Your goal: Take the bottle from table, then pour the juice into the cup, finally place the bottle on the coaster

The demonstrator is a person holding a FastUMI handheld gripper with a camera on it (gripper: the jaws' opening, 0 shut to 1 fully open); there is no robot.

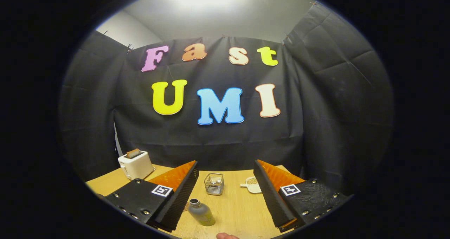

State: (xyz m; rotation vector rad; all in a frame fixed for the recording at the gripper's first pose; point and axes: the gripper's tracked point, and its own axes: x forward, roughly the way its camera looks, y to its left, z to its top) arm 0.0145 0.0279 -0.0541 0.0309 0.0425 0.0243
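A small bottle [201,212] with a dark cap and yellowish juice in its lower half stands upright on the wooden table [232,204], close to the inner side of my left finger. My gripper [225,177] is open, its fingers wide apart, and nothing is held between them. Beyond the fingertips, near the middle of the table, stands a clear cup [214,183] in a wire-like holder. A pale coaster [252,184] with a small handle lies to the right of the cup, partly hidden by my right finger.
A white toaster [135,164] with a slice of bread in it stands at the table's far left corner. A fingertip of a person [227,236] shows at the near table edge. Black cloth walls close the booth behind the table.
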